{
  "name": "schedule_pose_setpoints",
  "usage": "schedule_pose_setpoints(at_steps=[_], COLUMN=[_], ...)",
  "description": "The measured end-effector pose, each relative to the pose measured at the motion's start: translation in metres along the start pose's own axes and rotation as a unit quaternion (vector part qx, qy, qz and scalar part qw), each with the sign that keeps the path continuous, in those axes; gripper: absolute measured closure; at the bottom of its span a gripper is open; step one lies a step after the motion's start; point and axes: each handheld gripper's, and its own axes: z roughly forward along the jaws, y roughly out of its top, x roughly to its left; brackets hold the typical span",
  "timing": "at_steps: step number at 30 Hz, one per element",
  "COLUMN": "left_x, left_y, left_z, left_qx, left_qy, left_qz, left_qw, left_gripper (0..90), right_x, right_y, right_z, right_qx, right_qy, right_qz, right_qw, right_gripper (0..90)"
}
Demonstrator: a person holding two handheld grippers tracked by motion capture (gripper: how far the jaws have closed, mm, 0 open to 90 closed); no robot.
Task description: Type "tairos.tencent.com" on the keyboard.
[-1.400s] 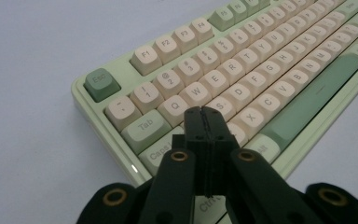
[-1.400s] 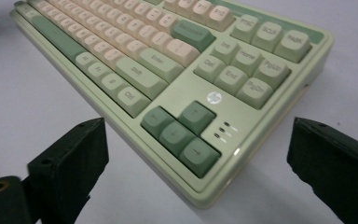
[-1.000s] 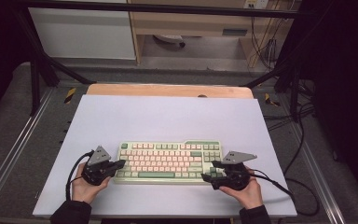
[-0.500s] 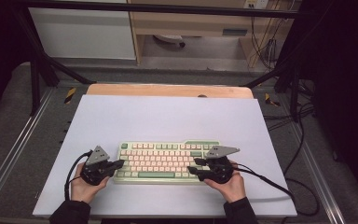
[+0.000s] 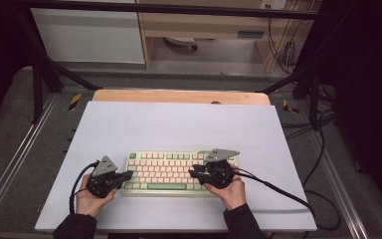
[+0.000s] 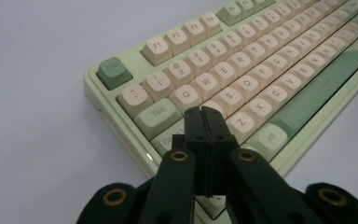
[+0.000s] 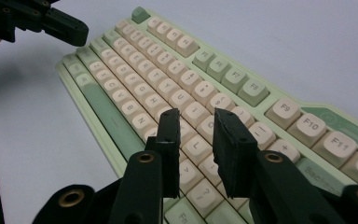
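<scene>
A green and cream keyboard (image 5: 180, 172) lies on the white table (image 5: 179, 124), near its front edge. The left gripper (image 6: 206, 122), jaws pressed together and empty, rests at the keyboard's left end. The right gripper (image 7: 195, 130) hovers over the right-hand keys; its jaws have just been closing, a narrow gap remaining, nothing held.

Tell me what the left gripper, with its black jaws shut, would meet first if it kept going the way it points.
Probably the pale green keyboard with cream keycaps. The left gripper points onto its left end, jaws closed together over the keys around Caps Lock and A. Whether the tips already touch a key is unclear.
</scene>
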Motion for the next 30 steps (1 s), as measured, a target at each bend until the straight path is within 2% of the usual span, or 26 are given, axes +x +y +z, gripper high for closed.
schedule_pose_setpoints(at_steps=[5, 17, 20, 30], left_x=[0.0, 0.0, 0.0, 0.0], left_y=[0.0, 0.0, 0.0, 0.0], left_z=[0.0, 0.0, 0.001, 0.0], left_qx=[-0.001, -0.002, -0.001, -0.002], left_qy=[-0.001, -0.001, -0.001, -0.002], left_qz=[0.001, 0.001, 0.002, 0.002], left_qw=[1.0, 1.0, 1.0, 1.0], left_gripper=[89.8, 89.8, 89.8, 89.8], right_x=[0.003, 0.002, 0.001, 0.002], right_y=[0.006, 0.013, 0.014, 0.012], right_z=[0.01, 0.032, 0.035, 0.052], right_qx=[0.007, 0.002, 0.003, 0.017], right_qy=[-0.004, -0.003, -0.002, -0.009], right_qz=[-0.008, 0.005, 0.01, 0.005], right_qw=[0.9999, 1.0, 0.9999, 0.9998], right_gripper=[76.8, 89.8, 90.0, 90.0])
